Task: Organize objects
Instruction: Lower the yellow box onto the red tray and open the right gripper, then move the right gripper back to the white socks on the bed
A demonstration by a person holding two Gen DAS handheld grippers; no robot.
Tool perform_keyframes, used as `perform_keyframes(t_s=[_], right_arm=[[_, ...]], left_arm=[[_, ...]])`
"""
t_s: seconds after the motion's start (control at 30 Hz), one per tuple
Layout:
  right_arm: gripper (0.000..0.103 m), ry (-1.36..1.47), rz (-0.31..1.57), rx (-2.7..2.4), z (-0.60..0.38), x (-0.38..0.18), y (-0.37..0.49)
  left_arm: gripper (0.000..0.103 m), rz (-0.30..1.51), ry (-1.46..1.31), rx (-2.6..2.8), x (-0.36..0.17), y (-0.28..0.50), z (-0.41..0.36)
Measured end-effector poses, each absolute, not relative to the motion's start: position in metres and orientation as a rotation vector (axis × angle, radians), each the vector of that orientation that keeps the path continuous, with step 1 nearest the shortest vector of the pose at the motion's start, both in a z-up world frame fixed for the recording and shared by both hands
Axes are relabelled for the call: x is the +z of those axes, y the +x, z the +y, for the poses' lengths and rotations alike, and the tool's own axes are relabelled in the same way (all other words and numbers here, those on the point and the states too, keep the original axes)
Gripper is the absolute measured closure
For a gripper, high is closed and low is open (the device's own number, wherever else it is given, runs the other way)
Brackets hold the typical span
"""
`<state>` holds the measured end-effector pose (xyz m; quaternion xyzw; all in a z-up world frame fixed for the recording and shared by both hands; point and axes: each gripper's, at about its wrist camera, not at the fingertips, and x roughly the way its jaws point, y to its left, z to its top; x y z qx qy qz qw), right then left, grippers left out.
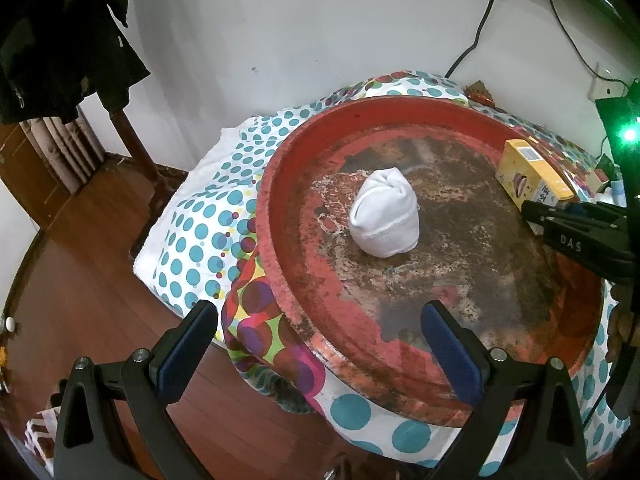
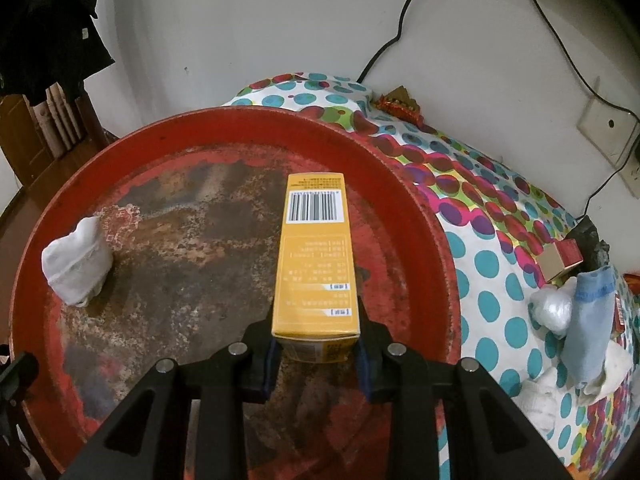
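Right gripper (image 2: 316, 354): jaws clamped on near end of yellow cardboard box (image 2: 316, 256), held over round, worn red metal tray (image 2: 404, 184). Left gripper (image 1: 320, 344): jaws wide apart, empty; rolled white sock (image 1: 384, 216) ahead on tray, between them.

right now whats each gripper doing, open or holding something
Left gripper: open, holding nothing, at the near rim of the red tray.
Right gripper: fingers shut on the yellow box.
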<state>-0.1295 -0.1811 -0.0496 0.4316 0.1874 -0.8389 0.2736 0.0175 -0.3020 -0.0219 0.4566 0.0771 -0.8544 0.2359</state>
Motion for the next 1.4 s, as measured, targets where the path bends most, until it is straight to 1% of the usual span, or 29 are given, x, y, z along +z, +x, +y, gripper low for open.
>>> perform_keyframes(t_s=[0.17, 0.2, 0.23, 0.27, 0.5, 0.77, 0.93, 1.07, 1.13, 1.27, 1.4], right_arm=[[0.061, 1.165, 0.490, -2.259, -0.180, -0.047, -0.123], [0.058, 1.162, 0.486, -2.261, -0.177, -0.045, -0.122], [0.049, 1.158, 0.481, -2.263, -0.176, -0.042, -0.119], [0.046, 1.154, 0.472, -2.260, -0.175, -0.039, -0.116], [0.045, 1.083, 0.395, -2.275, -0.134, -0.013, -0.104], [0.043, 1.069, 0.282, -2.368, -0.041, 0.001, -0.106], [0.039, 1.095, 0.259, -2.479, 0.031, 0.002, -0.133], [0.033, 1.150, 0.188, -2.562, 0.081, 0.005, -0.158], [0.033, 1.179, 0.167, -2.584, 0.102, 0.005, -0.172], [0.030, 1.233, 0.186, -2.588, 0.120, -0.007, -0.194], [0.030, 1.278, 0.143, -2.561, 0.127, -0.023, -0.215]], left_arm=[[0.001, 0.217, 1.257, -2.348, -0.023, 0.017, -0.301], [0.001, 0.215, 1.256, -2.348, -0.023, 0.017, -0.301], [0.001, 0.212, 1.257, -2.348, -0.023, 0.016, -0.300], [0.001, 0.208, 1.259, -2.347, -0.024, 0.015, -0.300], [0.001, 0.194, 1.261, -2.355, -0.025, 0.015, -0.296], [0.001, 0.144, 1.265, -2.376, -0.024, 0.013, -0.283], [0.001, 0.101, 1.264, -2.389, -0.023, 0.012, -0.274], [0.001, 0.067, 1.262, -2.396, -0.023, 0.011, -0.268], [0.001, 0.073, 1.272, -2.403, -0.024, 0.010, -0.265], [0.001, 0.058, 1.278, -2.421, -0.025, 0.009, -0.258], [0.001, 0.016, 1.284, -2.429, -0.026, 0.009, -0.252]])
